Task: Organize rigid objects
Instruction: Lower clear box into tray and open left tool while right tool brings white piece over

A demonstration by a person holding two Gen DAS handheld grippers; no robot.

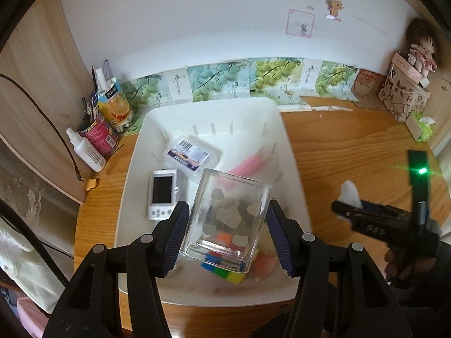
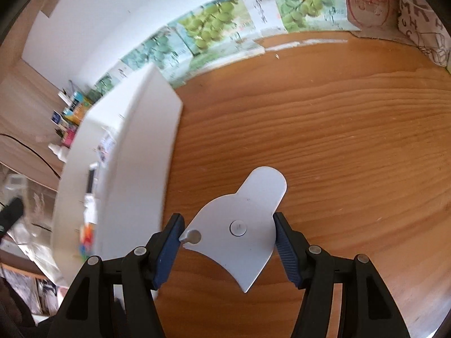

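My left gripper is shut on a clear square glass jar and holds it above the white plastic bin. In the bin lie a white handheld device, a clear plastic case with a barcode label, a pink object, a colourful cube and a peach-coloured item. My right gripper is shut on a flat white plastic piece just above the wooden desk, to the right of the bin. The right gripper also shows at the right of the left wrist view.
At the bin's left stand a white spray bottle, a pink can of pens and a juice carton. A patterned bag, a doll and a green tissue pack sit at the back right.
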